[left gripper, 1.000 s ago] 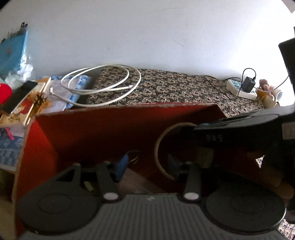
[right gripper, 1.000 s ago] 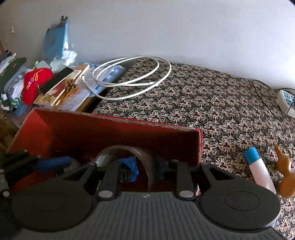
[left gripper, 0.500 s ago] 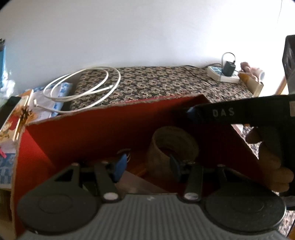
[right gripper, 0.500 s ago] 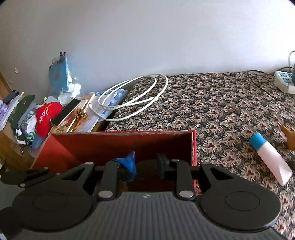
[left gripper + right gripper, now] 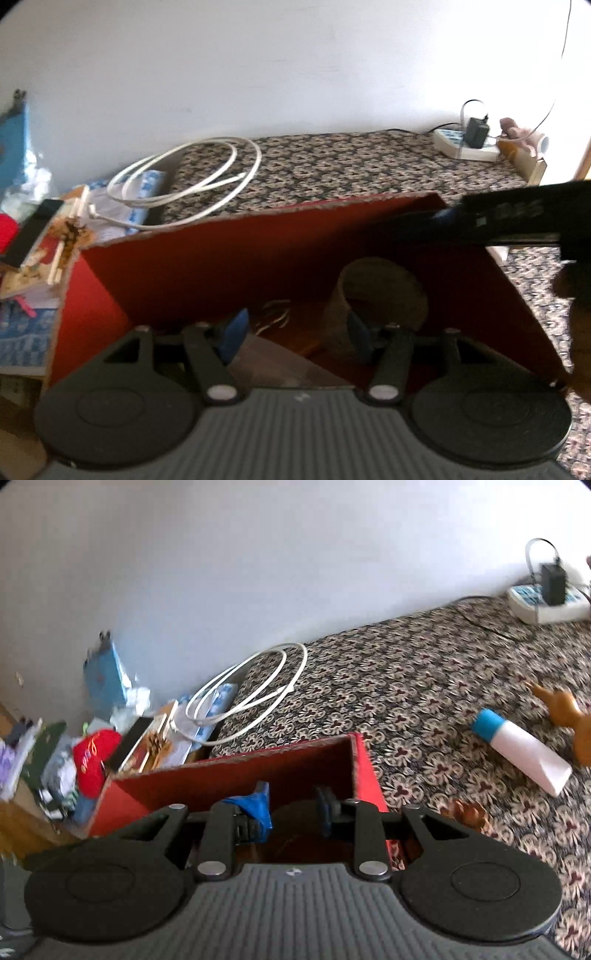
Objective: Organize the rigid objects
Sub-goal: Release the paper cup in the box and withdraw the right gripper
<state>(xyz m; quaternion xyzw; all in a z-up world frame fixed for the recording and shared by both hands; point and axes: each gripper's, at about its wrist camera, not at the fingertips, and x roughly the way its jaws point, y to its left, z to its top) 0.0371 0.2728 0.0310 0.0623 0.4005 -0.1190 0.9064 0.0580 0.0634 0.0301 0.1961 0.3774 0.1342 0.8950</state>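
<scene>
Down inside the one red box [image 5: 258, 266], the left hand-held gripper [image 5: 295, 332] has its fingers spread, empty, with one brown tape roll [image 5: 380, 291] lying at its right finger. Over the same box, the right hand-held gripper [image 5: 293, 806] is likewise spread and holds nothing. Beyond it, on the patterned bed [image 5: 424, 686], lie one white tube with a blue cap [image 5: 521, 749], one coiled white cable [image 5: 251, 690] and one power strip [image 5: 546, 603].

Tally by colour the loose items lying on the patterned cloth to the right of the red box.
White with blue cap: 1, the tube
Orange-brown: 1, a figurine, partly cut off
Brown: 1, a pinecone-like thing
Total: 3
</scene>
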